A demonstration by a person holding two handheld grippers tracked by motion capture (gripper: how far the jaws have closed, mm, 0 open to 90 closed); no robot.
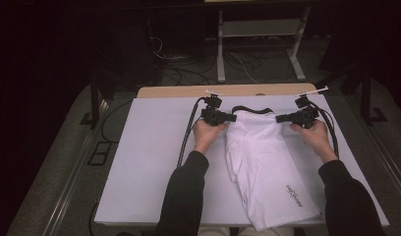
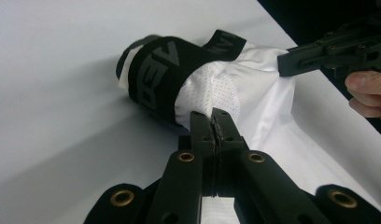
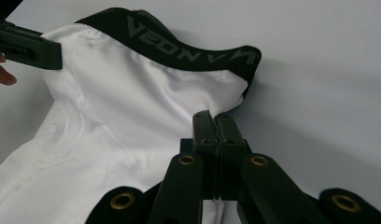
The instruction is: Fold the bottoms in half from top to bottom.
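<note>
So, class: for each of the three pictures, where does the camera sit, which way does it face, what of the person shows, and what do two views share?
High view: above the person's side, facing forward and down on the table; forearms, both hands, left hand-held gripper and right hand-held gripper show.
Left gripper view: rides the left hand-held gripper, facing the white shorts; fingers of the other hand show.
Right gripper view: rides the right hand-held gripper, facing the black waistband.
Shared: both gripper views show the shorts, pinched from opposite sides.

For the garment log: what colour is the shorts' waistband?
Black waistband with grey lettering; right gripper view shows it best.
</note>
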